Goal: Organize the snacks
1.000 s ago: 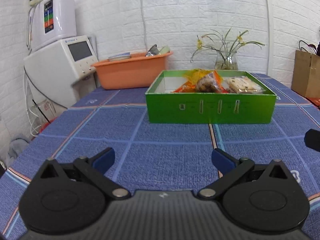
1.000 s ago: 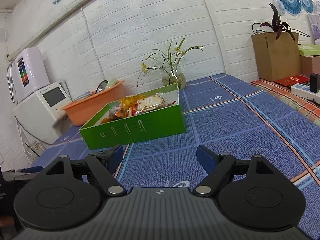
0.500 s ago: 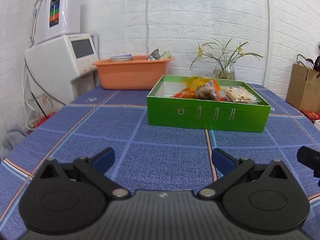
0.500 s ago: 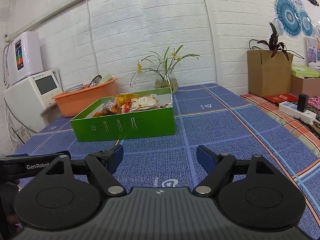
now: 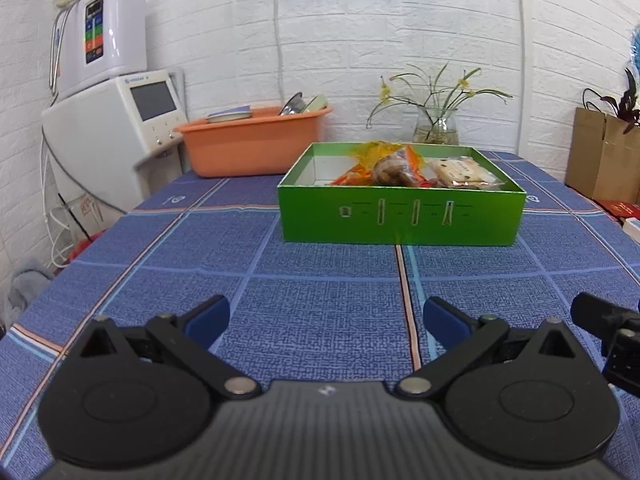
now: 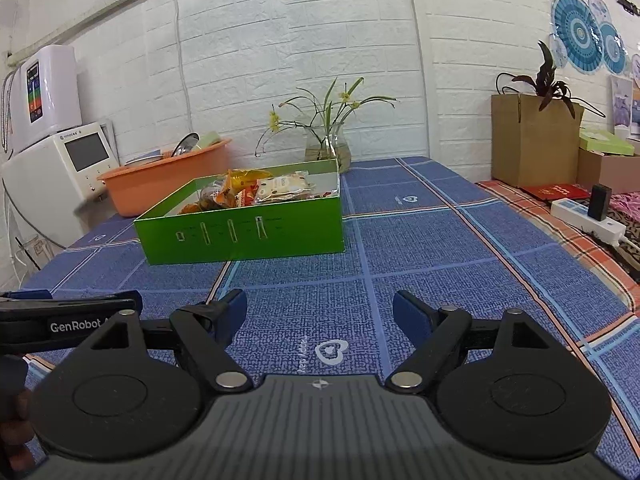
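Green box sits mid-table on blue checked cloth, snack packets piled inside, mostly right half. L gripper low over cloth, jaws wide apart, nothing between. R gripper same: jaws apart, empty, well short of box. Orange basin behind box, glass vase near its far corner.

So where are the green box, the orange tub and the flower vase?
green box (image 5: 400,220): left wrist view, front wall.
orange tub (image 5: 248,148): left wrist view, front side.
flower vase (image 6: 328,146): right wrist view, glass body.
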### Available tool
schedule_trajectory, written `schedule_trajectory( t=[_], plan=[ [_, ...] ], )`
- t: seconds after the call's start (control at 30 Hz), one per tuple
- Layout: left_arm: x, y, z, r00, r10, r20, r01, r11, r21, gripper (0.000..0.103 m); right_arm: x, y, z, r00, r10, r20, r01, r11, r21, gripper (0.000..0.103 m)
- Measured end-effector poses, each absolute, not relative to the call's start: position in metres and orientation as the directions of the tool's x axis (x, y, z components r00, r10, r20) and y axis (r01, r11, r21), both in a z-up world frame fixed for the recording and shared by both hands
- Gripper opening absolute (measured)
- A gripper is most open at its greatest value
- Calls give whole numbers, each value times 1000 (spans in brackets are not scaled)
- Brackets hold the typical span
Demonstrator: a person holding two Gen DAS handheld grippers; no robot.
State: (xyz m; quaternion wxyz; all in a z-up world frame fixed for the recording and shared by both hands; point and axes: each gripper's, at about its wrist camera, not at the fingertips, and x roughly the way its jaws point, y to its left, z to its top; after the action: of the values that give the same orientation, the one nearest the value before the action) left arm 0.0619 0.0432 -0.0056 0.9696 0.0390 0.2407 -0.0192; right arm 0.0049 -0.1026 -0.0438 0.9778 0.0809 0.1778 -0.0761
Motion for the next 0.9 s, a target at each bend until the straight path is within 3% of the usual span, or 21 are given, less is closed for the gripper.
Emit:
schedule_trajectory(
  t=[0.3,0.9],
  plan=[
    [61,38,-10,885,2,-466,66,989,130,103,4,-106,-45,919,-131,-371,194,971,138,103],
    [58,40,-10,868,-84,-489,134,989,67,103,8,-100,-49,907,-121,-404,182,976,117,103]
  ],
)
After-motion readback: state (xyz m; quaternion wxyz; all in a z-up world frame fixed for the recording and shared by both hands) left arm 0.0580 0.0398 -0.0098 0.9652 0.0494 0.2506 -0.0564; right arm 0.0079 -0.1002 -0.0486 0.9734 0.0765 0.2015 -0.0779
